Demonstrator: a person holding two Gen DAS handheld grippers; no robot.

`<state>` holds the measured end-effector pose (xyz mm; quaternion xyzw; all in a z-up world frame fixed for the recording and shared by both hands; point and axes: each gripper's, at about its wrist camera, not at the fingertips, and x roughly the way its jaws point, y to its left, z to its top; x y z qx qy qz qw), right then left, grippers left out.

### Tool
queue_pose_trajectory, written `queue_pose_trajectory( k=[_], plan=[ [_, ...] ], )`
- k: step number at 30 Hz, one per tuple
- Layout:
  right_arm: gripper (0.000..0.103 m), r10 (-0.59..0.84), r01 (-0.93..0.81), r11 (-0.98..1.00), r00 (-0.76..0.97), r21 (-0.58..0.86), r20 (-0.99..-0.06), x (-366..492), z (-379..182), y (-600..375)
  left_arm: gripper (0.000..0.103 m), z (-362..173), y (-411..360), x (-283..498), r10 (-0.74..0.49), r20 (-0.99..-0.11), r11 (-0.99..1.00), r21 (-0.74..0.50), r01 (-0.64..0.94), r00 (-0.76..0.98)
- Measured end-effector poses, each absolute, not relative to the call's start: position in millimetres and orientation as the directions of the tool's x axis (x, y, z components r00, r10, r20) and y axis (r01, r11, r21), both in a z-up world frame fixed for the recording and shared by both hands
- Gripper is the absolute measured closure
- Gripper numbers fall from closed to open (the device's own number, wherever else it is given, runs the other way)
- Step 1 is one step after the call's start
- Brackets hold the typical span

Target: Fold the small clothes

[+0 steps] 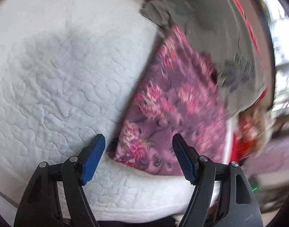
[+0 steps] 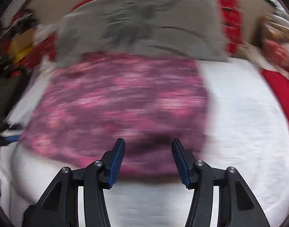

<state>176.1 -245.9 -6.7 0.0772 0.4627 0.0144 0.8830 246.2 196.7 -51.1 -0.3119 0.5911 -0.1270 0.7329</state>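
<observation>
Left wrist view shows the purple cloth with pink flowers [image 1: 169, 113] lying flat on the white quilted bed cover [image 1: 59, 75]. It looks like a neat shape with straight sides, so I think it has been folded at least once. I cannot tell if more folds are needed, because both pictures are blurry.

The left gripper [image 1: 138, 155] is wide open with nothing in it. Its blue pads sit just above the near corner of the purple cloth, one on each side, and do not pinch it. In the right wrist view, the right gripper [image 2: 148, 158] is also open and empty. It hangs over the near edge of the same cloth [image 2: 116, 102], and no cloth is caught between its pads.

Behind the purple cloth, toward the far edge of the bed, lies a grey cloth with a dark print [image 2: 144, 24]. It touches the purple one, and it may lie a little over its far edge. It looks spread out, not folded small, so I think it is still waiting its turn. Red fabric [image 2: 229, 19] shows past the grey cloth, and more red stuff [image 2: 278, 87] lies at the right edge of the bed.

Nothing sits on top of the purple cloth. The near part of the white cover has room to work.
</observation>
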Motion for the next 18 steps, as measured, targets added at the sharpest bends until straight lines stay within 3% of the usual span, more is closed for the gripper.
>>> queue_pose_trajectory(
  k=[5, 9, 15, 18],
  plan=[
    [0.046, 0.219, -0.266, 0.960, 0.515, 0.089, -0.829, 184.8, -13.7, -120.7, 0.030, -45.8, 214.1, 262.2, -0.580, -0.778, 0.764, -0.623, -0.171, 0.242],
    [0.038, 0.200, -0.466, 0.881, 0.526, -0.084, -0.827, 176.8, -26.3, -33.5, 0.030, -46.5, 228.2, 275.3, -0.635, -0.744, 0.724, -0.668, -0.176, 0.208],
    [0.033, 0.039, -0.453, 0.799, 0.696, -0.397, -0.717, 179.7, -36.5, 24.0, 0.030, -49.6, 230.3, 301.7, -0.663, -0.735, 0.715, -0.678, -0.173, 0.141],
    [0.042, -0.049, -0.375, 0.779, 0.762, -0.503, -0.645, 193.4, -41.7, 32.2, 0.030, -56.6, 220.7, 317.3, -0.717, -0.692, 0.672, -0.719, -0.177, 0.087]
  ],
)
